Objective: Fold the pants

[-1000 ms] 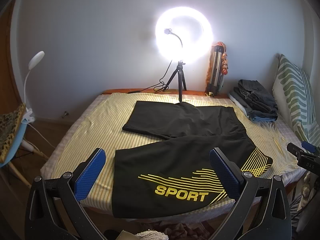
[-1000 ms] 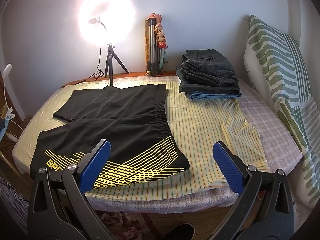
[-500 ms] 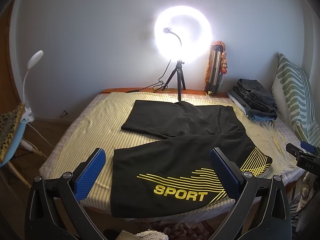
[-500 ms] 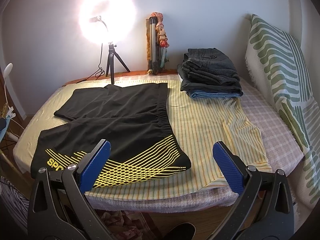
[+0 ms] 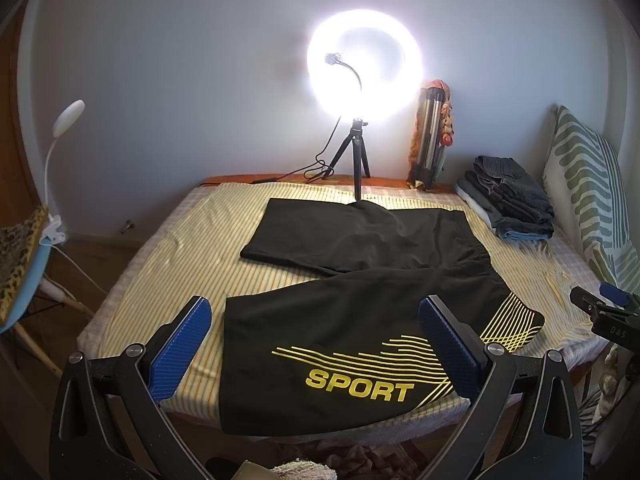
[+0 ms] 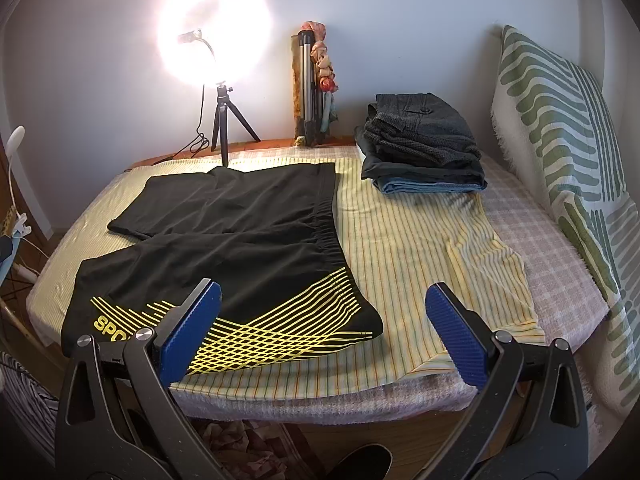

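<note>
**Black shorts lie flat on bed; both grippers spread and empty**

The shorts (image 5: pixel 360 288) lie spread out on the striped yellow sheet (image 6: pixel 400 232), unfolded, with both legs pointing toward the left side of the bed. The near leg carries yellow line graphics and the word "SPORT", and its hem hangs slightly over the near edge of the mattress. The waistband faces the right side of the bed and shows gathered elastic in the right wrist view.

The left gripper (image 5: pixel 316 344) hangs above the near leg, jaws spread wide, blue pads not touching the fabric. The right gripper (image 6: pixel 324 332) sits above the waistband corner and the bare sheet beside it, jaws likewise spread and holding nothing.

A stack of folded clothes (image 6: pixel 420 148) rests at the far right corner of the bed, well apart from the shorts. A green-patterned pillow (image 6: pixel 560 128) stands against the right side. A lit ring light (image 5: pixel 364 68) on a small tripod stands at the far edge, just behind the far leg. A folded tripod (image 6: pixel 310 88) leans on the wall beside it. A white desk lamp (image 5: pixel 60 128) is clipped at the left.
</note>
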{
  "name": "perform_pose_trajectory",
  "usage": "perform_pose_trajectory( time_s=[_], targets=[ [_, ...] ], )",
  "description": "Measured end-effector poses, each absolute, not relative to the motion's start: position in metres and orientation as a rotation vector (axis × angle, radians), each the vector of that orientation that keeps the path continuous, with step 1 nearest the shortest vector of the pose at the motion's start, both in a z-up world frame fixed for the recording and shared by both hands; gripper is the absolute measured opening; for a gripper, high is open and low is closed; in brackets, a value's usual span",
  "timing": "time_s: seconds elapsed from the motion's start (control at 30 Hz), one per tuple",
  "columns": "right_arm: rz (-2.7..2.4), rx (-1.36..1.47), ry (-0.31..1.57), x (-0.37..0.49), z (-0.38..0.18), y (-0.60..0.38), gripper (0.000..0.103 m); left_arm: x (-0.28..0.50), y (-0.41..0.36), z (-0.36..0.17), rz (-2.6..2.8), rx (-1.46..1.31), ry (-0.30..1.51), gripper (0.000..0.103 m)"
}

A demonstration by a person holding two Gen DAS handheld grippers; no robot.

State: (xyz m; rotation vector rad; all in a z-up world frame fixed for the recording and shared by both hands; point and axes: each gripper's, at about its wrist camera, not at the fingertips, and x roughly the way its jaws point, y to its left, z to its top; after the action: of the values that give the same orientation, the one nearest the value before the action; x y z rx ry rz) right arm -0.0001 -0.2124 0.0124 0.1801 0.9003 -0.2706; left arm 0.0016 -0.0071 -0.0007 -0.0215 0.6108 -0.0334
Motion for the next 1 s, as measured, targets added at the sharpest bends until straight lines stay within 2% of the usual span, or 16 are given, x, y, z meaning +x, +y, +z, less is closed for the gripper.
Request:
perform_pose_trajectory(
  time_s=[0.7,0.93,1.0],
  targets=[
    [-0.262,0.173,0.906,0.002,0.009,-0.211,0.103,0.006,-0.005,-0.007,-0.029,-0.005,0.621,0.103],
    [-0.205,0.116,0.929,0.008,0.001,-0.215,0.103,0.016,0.011,-0.019,-0.095,0.001,0.680,0.103],
    [-0.167,0.100,0.940,0.011,0.000,-0.216,0.103,0.018,0.018,-0.024,-0.111,-0.002,0.693,0.097]
  ],
)
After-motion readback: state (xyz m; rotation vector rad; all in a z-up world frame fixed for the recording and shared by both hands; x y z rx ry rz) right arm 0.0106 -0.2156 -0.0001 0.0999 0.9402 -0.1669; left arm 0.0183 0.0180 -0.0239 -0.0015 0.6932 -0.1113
